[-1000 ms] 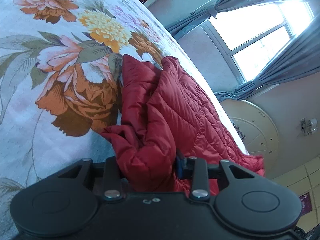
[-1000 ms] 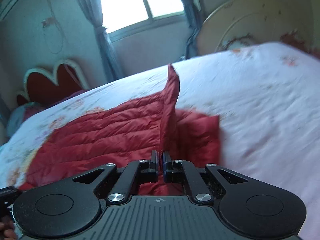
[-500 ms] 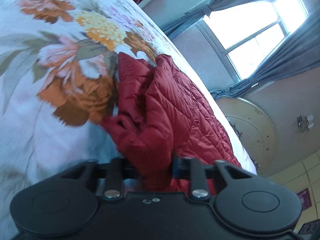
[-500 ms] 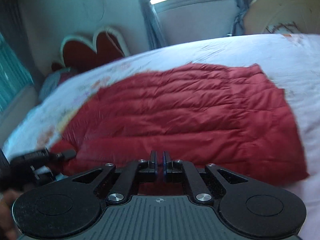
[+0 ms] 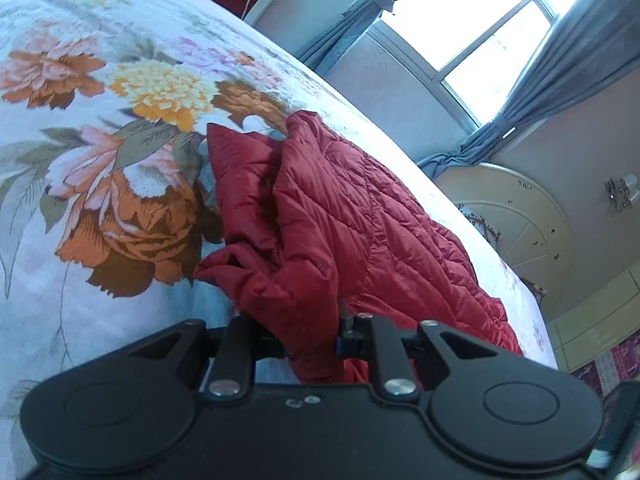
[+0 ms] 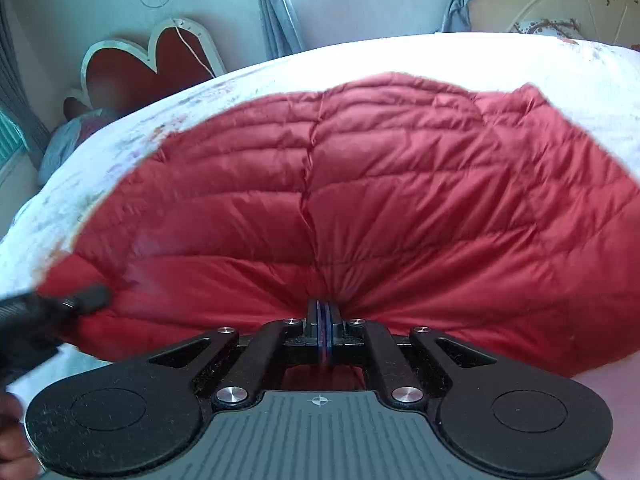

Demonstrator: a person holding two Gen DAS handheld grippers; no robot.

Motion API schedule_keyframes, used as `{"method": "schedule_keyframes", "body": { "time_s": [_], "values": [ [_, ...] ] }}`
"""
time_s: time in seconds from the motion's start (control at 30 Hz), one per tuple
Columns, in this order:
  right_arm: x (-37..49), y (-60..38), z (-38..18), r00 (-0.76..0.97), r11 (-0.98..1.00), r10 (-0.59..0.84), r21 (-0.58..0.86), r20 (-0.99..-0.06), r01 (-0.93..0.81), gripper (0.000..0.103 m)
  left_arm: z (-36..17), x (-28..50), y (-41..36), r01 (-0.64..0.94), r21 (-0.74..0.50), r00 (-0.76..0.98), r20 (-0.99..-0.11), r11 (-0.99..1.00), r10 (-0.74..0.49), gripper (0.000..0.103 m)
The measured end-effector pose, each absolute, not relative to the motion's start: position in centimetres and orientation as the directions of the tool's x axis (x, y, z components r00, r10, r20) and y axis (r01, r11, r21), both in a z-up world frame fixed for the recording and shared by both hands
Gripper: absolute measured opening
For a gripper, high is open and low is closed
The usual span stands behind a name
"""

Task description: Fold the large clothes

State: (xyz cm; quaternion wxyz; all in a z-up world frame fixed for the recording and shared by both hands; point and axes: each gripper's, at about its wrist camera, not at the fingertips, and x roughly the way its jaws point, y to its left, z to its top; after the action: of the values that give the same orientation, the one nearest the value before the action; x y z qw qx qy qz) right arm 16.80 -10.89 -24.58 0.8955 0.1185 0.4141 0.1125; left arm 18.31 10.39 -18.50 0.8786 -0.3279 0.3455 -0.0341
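Observation:
A red quilted down jacket (image 6: 400, 200) lies spread across the bed. My right gripper (image 6: 324, 312) is shut on its near edge, and the creases fan out from the pinched pads. In the left wrist view, one bunched end of the jacket (image 5: 360, 220) rises off the floral sheet. My left gripper (image 5: 310, 332) is shut on a thick wad of that red fabric. The left gripper (image 6: 86, 298) also shows at the jacket's left corner in the right wrist view, blurred.
The bed has a white sheet with big orange and yellow flowers (image 5: 120, 160). Behind it are a heart-shaped red headboard (image 6: 156, 60), a curtained window (image 5: 480, 28) and a round cream board (image 5: 516, 220). A hand (image 6: 12, 440) shows at the lower left.
The right gripper swung across and down with the jacket, whose raised flap is now laid flat and spread. The left jaws narrowed onto the bunched fabric and lifted it slightly.

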Motion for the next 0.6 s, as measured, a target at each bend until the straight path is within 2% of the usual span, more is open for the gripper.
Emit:
{"method": "schedule_keyframes", "body": {
  "time_s": [0.6],
  "values": [
    [15.8, -12.6, -25.0, 0.633, 0.921, 0.336, 0.385, -0.697, -0.065, 0.002, -14.9, 18.3, 8.4, -0.076, -0.509, 0.778, -0.568, 0.858, -0.268, 0.018]
  ]
}}
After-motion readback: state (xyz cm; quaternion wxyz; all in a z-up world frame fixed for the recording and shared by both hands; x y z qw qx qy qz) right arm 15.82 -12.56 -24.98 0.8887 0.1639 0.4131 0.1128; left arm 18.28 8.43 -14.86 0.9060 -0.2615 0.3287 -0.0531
